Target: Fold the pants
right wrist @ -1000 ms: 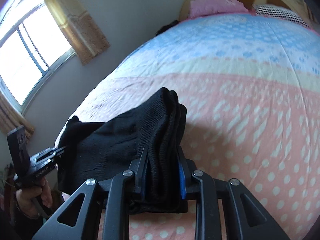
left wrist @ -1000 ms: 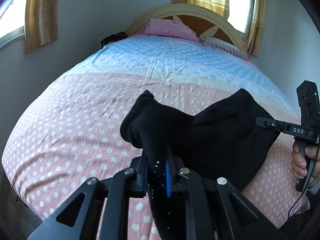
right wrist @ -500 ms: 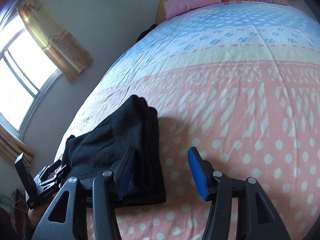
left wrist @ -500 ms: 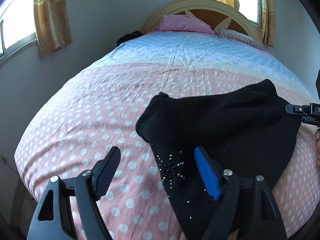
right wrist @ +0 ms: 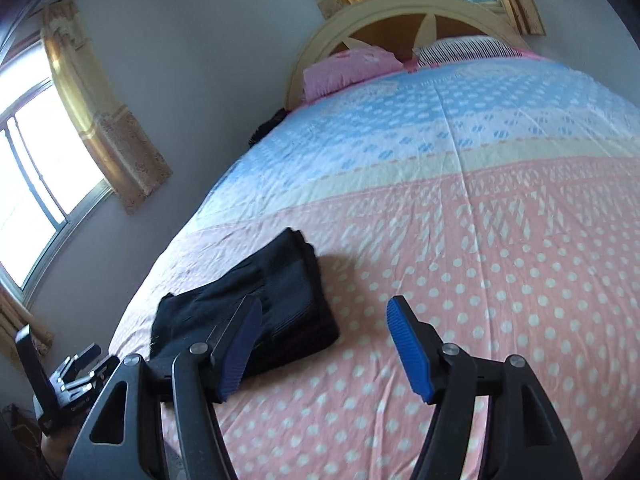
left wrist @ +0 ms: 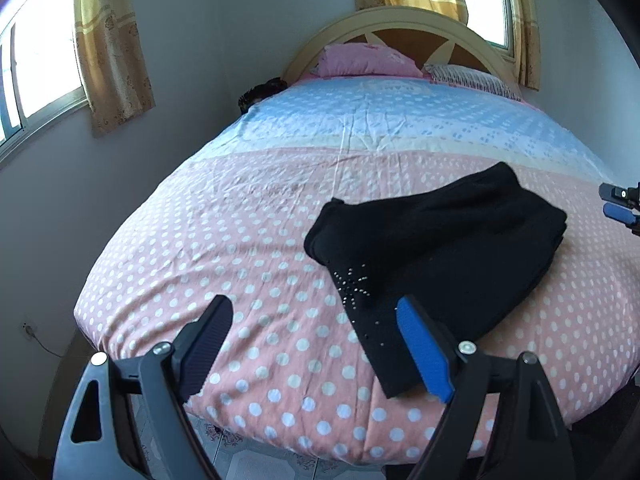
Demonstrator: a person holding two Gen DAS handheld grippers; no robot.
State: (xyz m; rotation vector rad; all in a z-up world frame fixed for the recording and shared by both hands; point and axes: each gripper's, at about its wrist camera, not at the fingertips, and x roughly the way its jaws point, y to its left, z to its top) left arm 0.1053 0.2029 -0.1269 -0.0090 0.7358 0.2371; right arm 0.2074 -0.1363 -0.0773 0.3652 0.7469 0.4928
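On the pink polka-dot bed [left wrist: 248, 240], near its foot: folded black knit pants [left wrist: 440, 248], lying flat. My left gripper [left wrist: 316, 344] and right gripper [right wrist: 324, 348]: both spread wide, holding nothing, clear of the cloth. Only my left view shows the rhinestone starburst [left wrist: 354, 282].

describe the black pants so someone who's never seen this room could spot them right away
Start from the big bed with the arched headboard; its cover is blue near the pillows and pink with white dots at the foot. On the pink part lies the folded black pants, the only dark thing on the cover, with small silver studs in a starburst.
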